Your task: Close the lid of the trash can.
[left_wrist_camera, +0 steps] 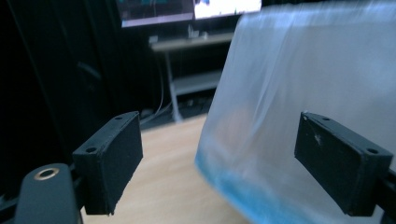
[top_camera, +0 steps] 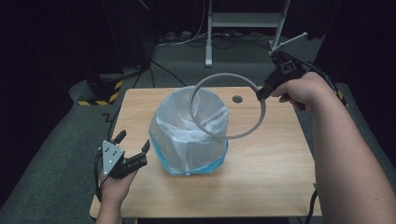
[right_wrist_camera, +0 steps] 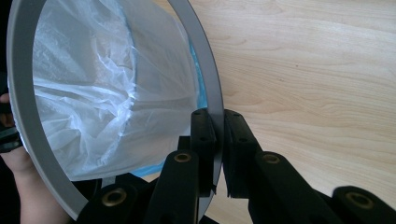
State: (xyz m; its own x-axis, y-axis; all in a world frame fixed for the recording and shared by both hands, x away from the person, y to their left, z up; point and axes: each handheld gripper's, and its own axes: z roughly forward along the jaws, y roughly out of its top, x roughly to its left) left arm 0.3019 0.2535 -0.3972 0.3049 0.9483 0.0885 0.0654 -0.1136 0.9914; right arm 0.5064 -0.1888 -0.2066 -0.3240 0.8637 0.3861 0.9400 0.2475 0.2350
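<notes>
A blue bin lined with a clear plastic bag (top_camera: 189, 135) stands in the middle of the wooden table (top_camera: 271, 172). Above and to its right a grey ring (top_camera: 243, 133) hangs tilted in the air, and my right gripper (top_camera: 259, 94) is shut on its far right edge. In the right gripper view the jaws pinch the thin ring (right_wrist_camera: 205, 70), with the bag (right_wrist_camera: 112, 102) seen through it. My left gripper (top_camera: 134, 142) stands open at the bin's left, nothing between its pads (left_wrist_camera: 114, 161). The bag (left_wrist_camera: 299, 93) rises blurred in the left gripper view.
A small dark hole (top_camera: 237, 99) marks the table behind the bin. A white stand (top_camera: 210, 35) and cables lie on the floor beyond the table. A black and yellow striped base (top_camera: 100, 93) sits at the far left corner.
</notes>
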